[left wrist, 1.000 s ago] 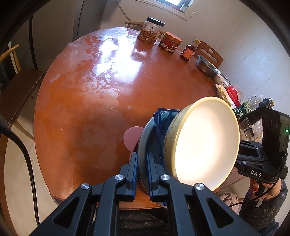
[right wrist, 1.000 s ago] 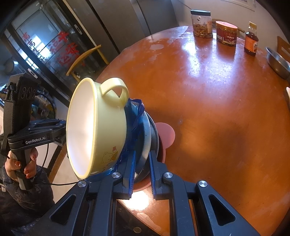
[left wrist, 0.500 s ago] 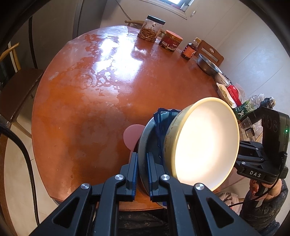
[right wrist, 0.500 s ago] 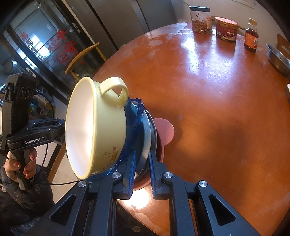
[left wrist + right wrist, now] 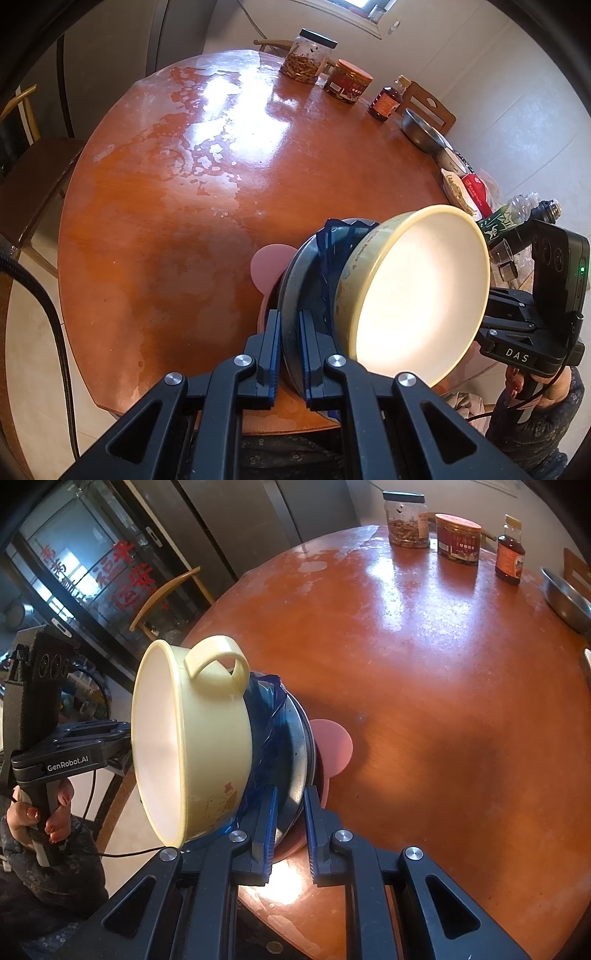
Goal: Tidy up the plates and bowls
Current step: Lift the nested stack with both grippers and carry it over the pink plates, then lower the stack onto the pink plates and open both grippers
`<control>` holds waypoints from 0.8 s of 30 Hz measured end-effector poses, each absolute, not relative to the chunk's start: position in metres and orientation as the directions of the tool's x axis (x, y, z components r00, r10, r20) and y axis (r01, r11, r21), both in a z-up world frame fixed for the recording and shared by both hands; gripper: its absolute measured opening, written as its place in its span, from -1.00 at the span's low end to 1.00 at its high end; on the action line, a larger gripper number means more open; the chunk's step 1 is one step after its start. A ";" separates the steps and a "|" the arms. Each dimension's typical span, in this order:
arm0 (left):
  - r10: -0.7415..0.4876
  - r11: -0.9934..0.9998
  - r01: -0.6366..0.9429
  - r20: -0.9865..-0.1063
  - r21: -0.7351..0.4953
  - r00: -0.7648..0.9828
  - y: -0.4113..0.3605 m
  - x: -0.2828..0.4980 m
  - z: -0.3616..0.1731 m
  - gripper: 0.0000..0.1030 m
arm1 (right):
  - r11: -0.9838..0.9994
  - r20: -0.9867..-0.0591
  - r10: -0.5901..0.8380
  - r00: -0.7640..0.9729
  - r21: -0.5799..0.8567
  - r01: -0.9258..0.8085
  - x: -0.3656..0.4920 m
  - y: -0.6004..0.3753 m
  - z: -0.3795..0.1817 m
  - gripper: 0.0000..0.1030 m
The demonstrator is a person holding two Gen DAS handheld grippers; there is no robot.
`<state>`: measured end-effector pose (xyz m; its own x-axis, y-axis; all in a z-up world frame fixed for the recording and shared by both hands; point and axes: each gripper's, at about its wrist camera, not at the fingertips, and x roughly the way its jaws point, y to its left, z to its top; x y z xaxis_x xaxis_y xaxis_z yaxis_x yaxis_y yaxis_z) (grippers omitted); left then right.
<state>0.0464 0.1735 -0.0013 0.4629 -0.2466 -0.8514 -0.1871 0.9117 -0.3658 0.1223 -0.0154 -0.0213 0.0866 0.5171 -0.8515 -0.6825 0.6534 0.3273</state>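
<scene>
A stack is held on edge above the near rim of the round table: a cream yellow bowl (image 5: 413,295) with a loop handle (image 5: 218,668), a blue translucent bowl (image 5: 332,254), a steel plate (image 5: 295,295) and a pink plate (image 5: 267,260). My left gripper (image 5: 290,347) is shut on the steel plate's rim. My right gripper (image 5: 290,819) is shut on the same rim from the opposite side (image 5: 295,760). The yellow bowl's opening faces away from the table. The pink plate (image 5: 334,742) sits behind the steel one.
The brown round table (image 5: 184,184) carries a jar of snacks (image 5: 306,57), a red tin (image 5: 349,79), a dark sauce bottle (image 5: 388,99) and a steel bowl (image 5: 424,131) at its far side, with packets (image 5: 469,188) on the right. Chairs (image 5: 166,602) stand around.
The stack and both grippers have shifted slightly nearer and lower over the table edge. Both grips are unchanged.
</scene>
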 end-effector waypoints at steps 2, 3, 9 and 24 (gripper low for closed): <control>-0.246 0.911 -0.190 -0.851 -0.367 0.464 0.174 0.048 -0.001 -0.84 | 0.655 -0.853 0.514 0.095 0.319 -0.685 0.123 -0.014 -0.021 -0.70; -0.246 0.910 -0.192 -0.851 -0.368 0.465 0.175 0.049 -0.001 -0.84 | 0.656 -0.853 0.514 0.097 0.318 -0.684 0.123 -0.014 -0.020 -0.70; -0.248 0.909 -0.192 -0.852 -0.369 0.462 0.176 0.055 -0.002 -0.84 | 0.662 -0.851 0.514 0.105 0.316 -0.680 0.127 -0.014 -0.019 -0.70; -0.252 0.909 -0.188 -0.850 -0.372 0.463 0.181 0.067 -0.002 -0.84 | 0.666 -0.842 0.530 0.101 0.341 -0.663 0.133 -0.016 -0.019 -0.69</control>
